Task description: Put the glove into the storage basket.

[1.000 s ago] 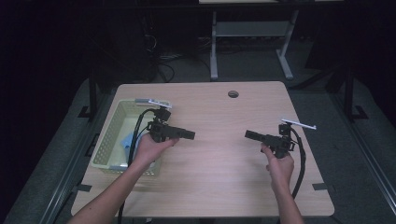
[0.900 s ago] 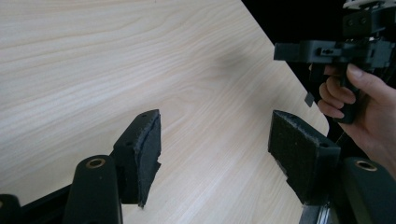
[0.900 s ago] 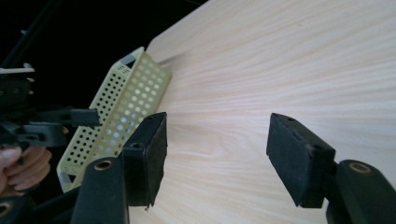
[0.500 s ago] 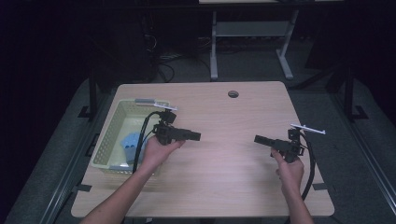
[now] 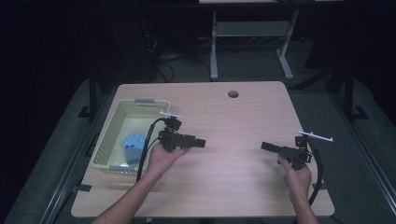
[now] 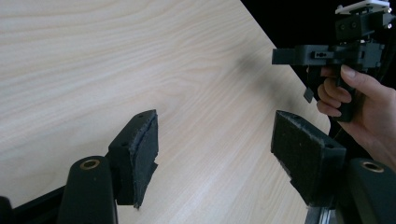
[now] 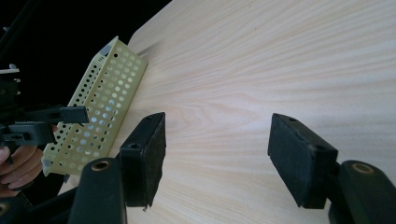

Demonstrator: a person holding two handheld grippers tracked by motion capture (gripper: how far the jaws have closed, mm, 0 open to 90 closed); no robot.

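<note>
My left gripper (image 5: 201, 142) hovers over the wooden table (image 5: 224, 186), just right of a pale yellow perforated basket (image 5: 108, 135), and points right. In the left gripper view its pads (image 6: 140, 140) stand wide apart over bare wood; the jaws have just been opening a little further, with nothing between them. My right gripper (image 5: 264, 146) is held near the table's right edge and points left, toward the other one. It is open (image 7: 217, 149) and empty. Each gripper view shows the other gripper farther off: the right gripper (image 6: 285, 56) and the left gripper (image 7: 79, 114).
Blue folded items (image 5: 133, 142) lie in the basket, whose holed side wall (image 7: 102, 112) appears in the right gripper view. A round cable hole (image 5: 233, 94) sits near the table's far edge. A metal stand (image 5: 247, 42) is behind the table on the dark floor.
Both hands have drifted to the right and slightly toward the table's front edge, sinking a little. Both grippers stay empty.
</note>
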